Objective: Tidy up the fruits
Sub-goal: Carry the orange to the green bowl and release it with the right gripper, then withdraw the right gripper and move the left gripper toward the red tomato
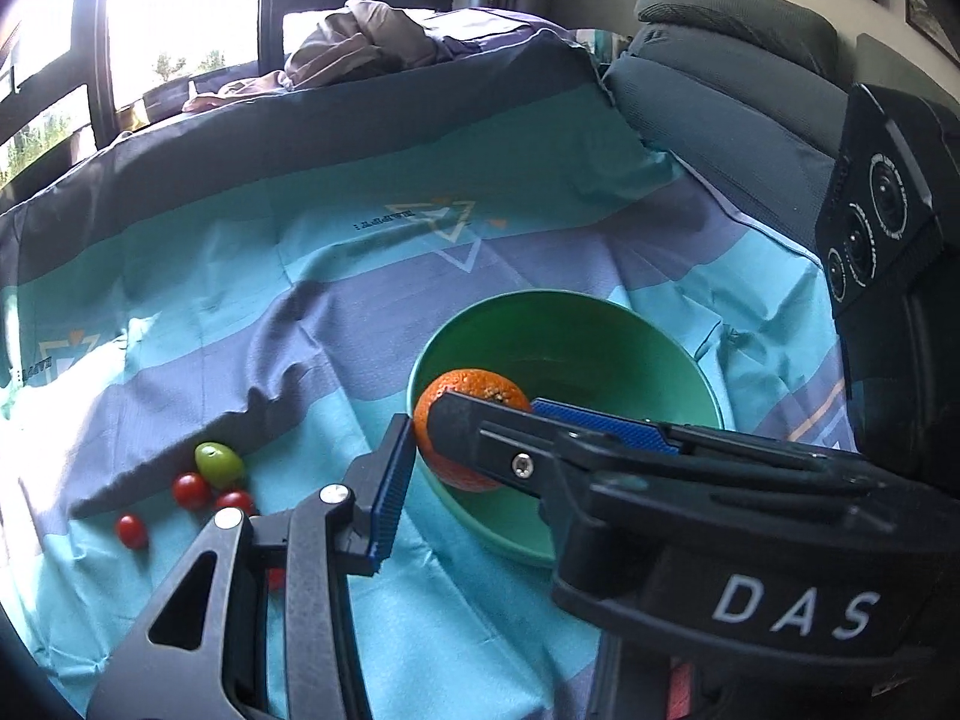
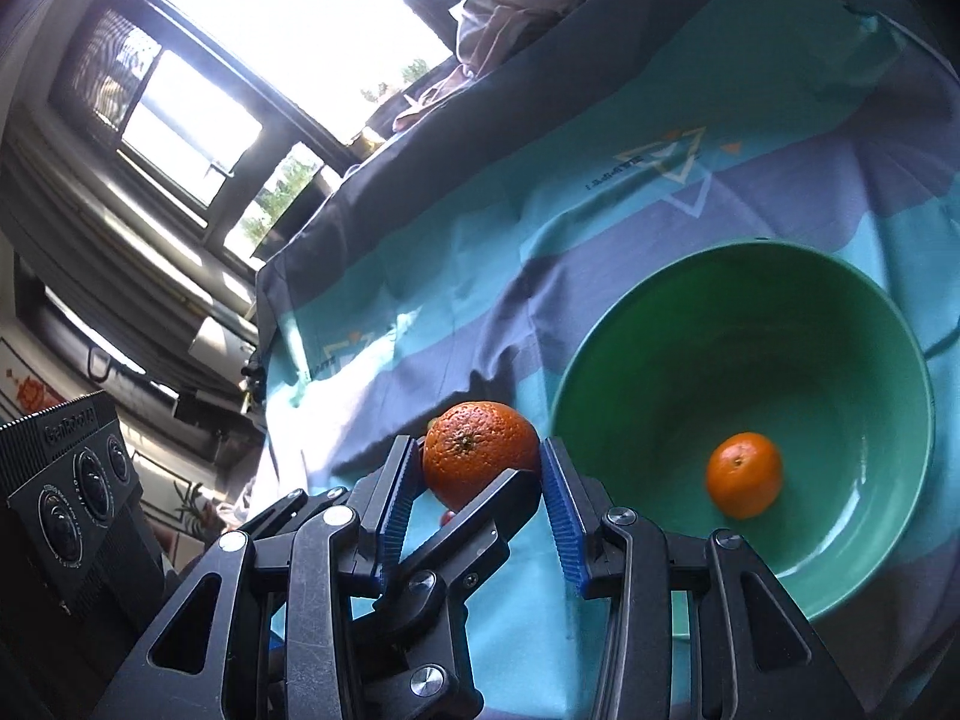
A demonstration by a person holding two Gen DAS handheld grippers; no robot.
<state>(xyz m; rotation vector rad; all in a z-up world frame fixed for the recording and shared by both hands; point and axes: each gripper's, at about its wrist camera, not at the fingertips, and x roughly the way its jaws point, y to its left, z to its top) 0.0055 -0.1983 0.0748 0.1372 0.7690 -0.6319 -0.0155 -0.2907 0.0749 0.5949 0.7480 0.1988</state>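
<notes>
In the right wrist view my right gripper (image 2: 483, 468) is shut on a large orange (image 2: 480, 450), held left of the green bowl (image 2: 888, 570). A small orange (image 2: 744, 474) lies inside the bowl. In the left wrist view the held orange (image 1: 462, 414) hangs over the near left rim of the bowl (image 1: 576, 318), with the right gripper's fingers (image 1: 600, 420) on it. My left gripper (image 1: 414, 480) is open and empty, its one visible blue pad (image 1: 390, 492) just left of the orange. A green olive-shaped fruit (image 1: 219, 462) and three cherry tomatoes (image 1: 191, 489) lie on the cloth at the left.
A teal and purple striped cloth (image 1: 300, 300) covers the surface. Bundled clothes (image 1: 360, 42) lie at the far edge under the windows. A grey sofa (image 1: 738, 78) stands at the back right. The other gripper's camera box (image 1: 882, 198) fills the right side.
</notes>
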